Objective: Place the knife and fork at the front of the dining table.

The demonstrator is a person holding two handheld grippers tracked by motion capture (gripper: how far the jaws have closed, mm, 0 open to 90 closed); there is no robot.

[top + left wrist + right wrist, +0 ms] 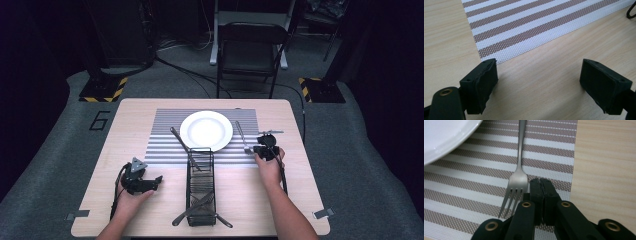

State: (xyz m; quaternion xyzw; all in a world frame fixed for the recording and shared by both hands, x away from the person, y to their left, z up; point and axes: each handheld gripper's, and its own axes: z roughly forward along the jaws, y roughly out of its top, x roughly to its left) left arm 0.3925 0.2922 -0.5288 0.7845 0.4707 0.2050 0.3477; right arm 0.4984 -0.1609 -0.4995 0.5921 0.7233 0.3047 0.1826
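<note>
A silver fork lies on the striped placemat, tines toward me, just right of the white plate. My right gripper is shut with nothing between its jaws, its tips right beside the fork's head. In the high view the right gripper sits at the fork's near end, beside the plate. My left gripper rests low at the table's front left, held in a hand. The left gripper stands open over bare wood, with the placemat's corner ahead.
A black wire caddy stands in the middle front, with several utensils in it. A dark utensil lies from the plate's left side toward the caddy. A folding chair stands behind the table.
</note>
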